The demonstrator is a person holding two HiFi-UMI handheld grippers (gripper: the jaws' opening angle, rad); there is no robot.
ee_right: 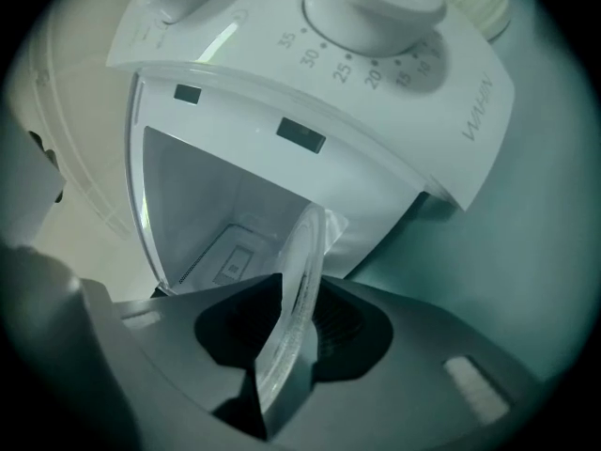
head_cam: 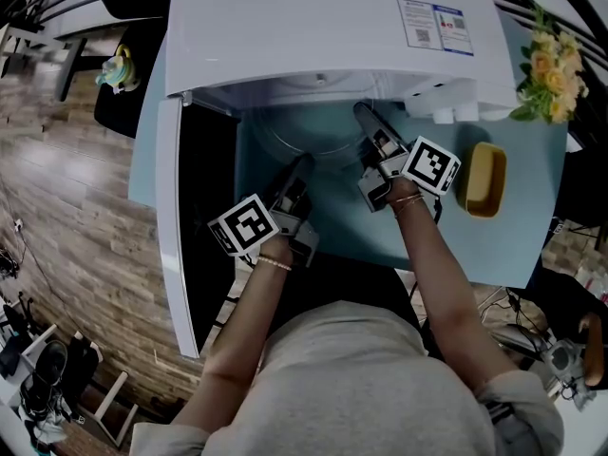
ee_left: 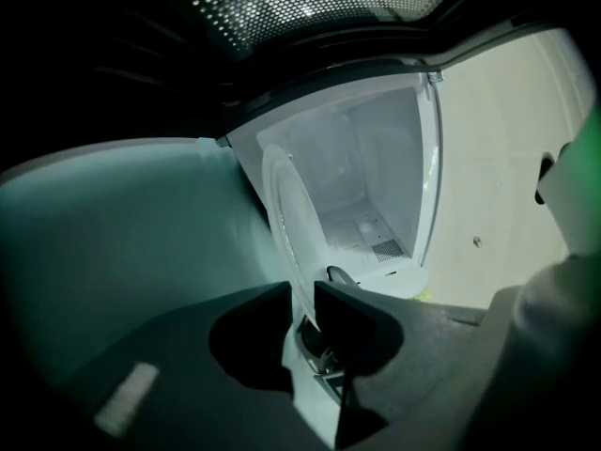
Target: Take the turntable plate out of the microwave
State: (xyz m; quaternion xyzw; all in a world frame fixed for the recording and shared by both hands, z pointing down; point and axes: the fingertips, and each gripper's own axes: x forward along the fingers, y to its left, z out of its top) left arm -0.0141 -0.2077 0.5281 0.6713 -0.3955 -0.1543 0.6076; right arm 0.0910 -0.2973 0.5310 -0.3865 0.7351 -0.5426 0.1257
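Left fingers [ee_left: 366,319]: closed on the rim of the turntable plate [ee_left: 280,205], with the glass edge pinched between them.
Right fingers [ee_right: 362,332]: clamped on the plate's rim as well, at its other side.
Plate: it reaches ahead of both finger pairs and, we judge, is partly inside the microwave [head_cam: 323,27].
Risk: we think smooth glass could slip from these edge grips, and uneven pulling might twist it or knock it against the cavity lip.

Timer knob [ee_right: 374,3] scale, 8 to 4 o'clock round it: 35, 30, 25, 20, 15. Control panel [ee_right: 451,111] brand word blurred. Microwave [head_cam: 313,27] top sticker [head_cam: 435,25]: print too small.
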